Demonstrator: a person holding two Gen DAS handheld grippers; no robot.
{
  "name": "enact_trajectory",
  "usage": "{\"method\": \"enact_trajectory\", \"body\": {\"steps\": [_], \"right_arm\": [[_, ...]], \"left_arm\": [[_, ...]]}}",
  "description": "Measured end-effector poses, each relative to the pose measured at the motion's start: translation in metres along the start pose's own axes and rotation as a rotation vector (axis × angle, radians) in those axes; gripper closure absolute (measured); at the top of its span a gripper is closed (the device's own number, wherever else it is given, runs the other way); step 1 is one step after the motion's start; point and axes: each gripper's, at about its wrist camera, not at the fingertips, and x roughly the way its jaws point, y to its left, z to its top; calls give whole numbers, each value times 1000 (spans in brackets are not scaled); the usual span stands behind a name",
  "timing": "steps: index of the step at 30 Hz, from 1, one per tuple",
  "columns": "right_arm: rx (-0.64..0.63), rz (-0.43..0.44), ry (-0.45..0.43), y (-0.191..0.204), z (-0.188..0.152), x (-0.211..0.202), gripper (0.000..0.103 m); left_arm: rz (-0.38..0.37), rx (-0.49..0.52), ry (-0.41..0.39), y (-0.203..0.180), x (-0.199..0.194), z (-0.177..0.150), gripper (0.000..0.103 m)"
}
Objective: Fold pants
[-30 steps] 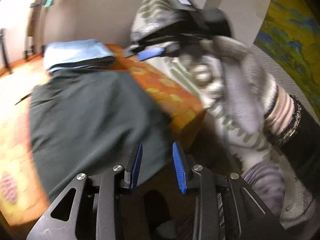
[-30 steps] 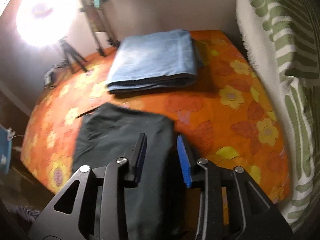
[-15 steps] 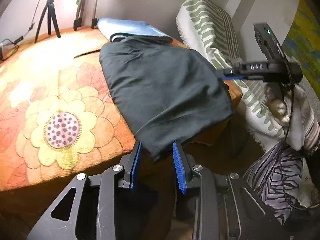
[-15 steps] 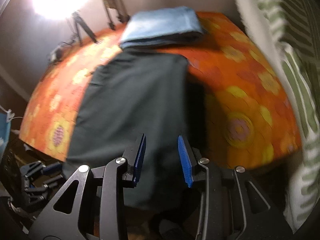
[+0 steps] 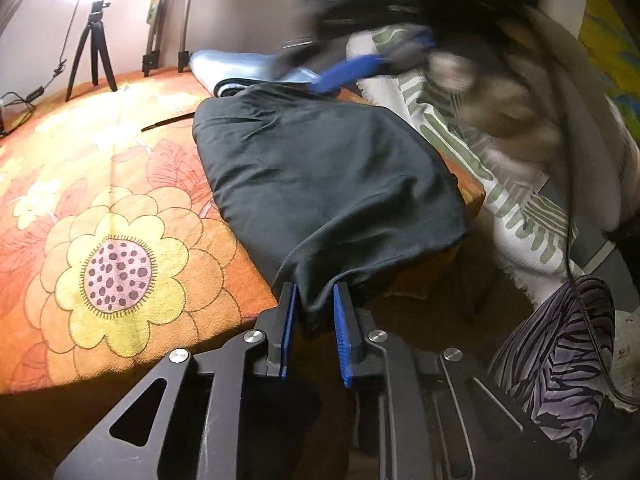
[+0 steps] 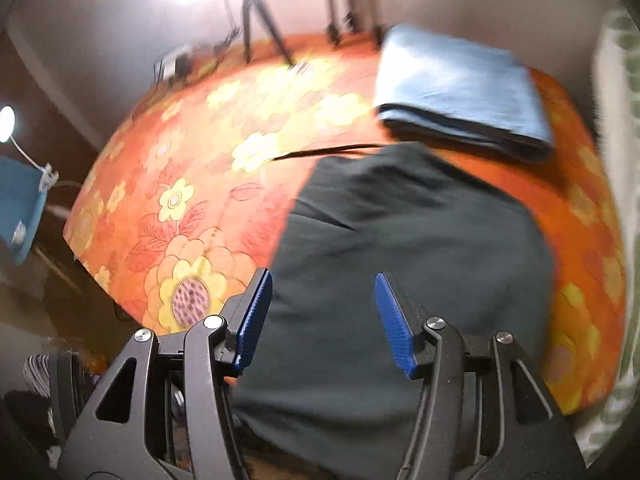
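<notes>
The dark charcoal cloth pants (image 5: 328, 184) are lying lengthwise toward the folded light-blue fabric stack (image 6: 464, 88), their near end closing in the left gripper (image 5: 314, 316), while the right gripper (image 6: 322, 312) is opening empty above them.

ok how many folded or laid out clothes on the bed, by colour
dark green: 1, the pants
light blue: 1, the folded piece
total: 2
</notes>
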Motion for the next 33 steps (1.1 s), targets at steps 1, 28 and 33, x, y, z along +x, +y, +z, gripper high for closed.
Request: {"method": "enact_trajectory", "body": {"steps": [1, 28, 33], "right_arm": [[-8, -3, 23, 11, 7, 12, 46], [-123, -133, 90, 32, 19, 66, 97], [-75, -47, -11, 19, -30, -4, 89]], "left_arm": [[-1, -1, -2, 0, 0, -1, 87], [-104, 35, 10, -29, -16, -17, 100], [-47, -61, -52, 20, -41, 13, 95]]}}
